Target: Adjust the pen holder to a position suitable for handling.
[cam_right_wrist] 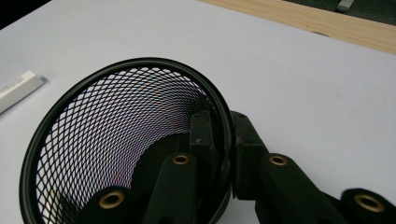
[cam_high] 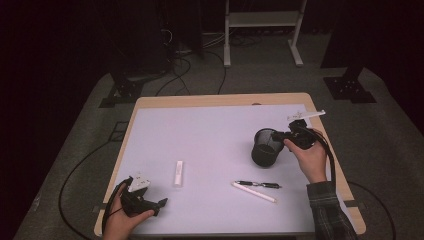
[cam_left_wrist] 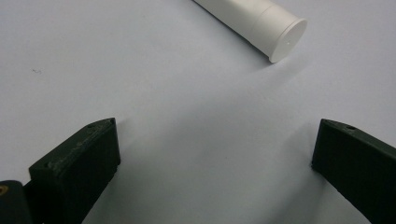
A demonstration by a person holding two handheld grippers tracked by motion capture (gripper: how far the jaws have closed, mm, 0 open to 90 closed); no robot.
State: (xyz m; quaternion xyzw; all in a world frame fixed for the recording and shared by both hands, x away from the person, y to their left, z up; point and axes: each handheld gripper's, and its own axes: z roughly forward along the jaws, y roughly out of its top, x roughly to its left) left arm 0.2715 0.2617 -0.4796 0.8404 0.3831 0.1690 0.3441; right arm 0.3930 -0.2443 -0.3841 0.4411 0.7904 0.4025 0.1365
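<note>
A black mesh cup [cam_high: 265, 147] is standing on the right half of the pale mat [cam_high: 215, 135] that is covering the table [cam_high: 150, 101], and it is leaning a little toward the right gripper [cam_high: 286, 135]. In the right gripper view the cup [cam_right_wrist: 116, 140] is showing its dark inner wall; the part of its inside that is showing is holding nothing. That gripper [cam_right_wrist: 223, 135] is pinching the cup's rim, one jaw sitting inside the mesh and the other outside, the two pressed together on the wall.

The right hand [cam_high: 307, 157] is reaching in from the lower right, wrapped around the gripper's body, with a plaid sleeve [cam_high: 330, 212] trailing behind it.

The left hand [cam_high: 125, 217] is resting at the near left corner of the mat, holding the left gripper [cam_high: 161, 204] low and pointing toward the middle. In the left gripper view its jaws are standing spread wide with only bare mat between them, and the capped end of a white tube [cam_left_wrist: 261, 21] is lying ahead of them.

That white tube [cam_high: 178, 173] is lying apart from the cup, toward the centre. A black pen [cam_high: 257, 184] and a white pen [cam_high: 253, 192] are lying just beside each other in front of the cup.
</note>
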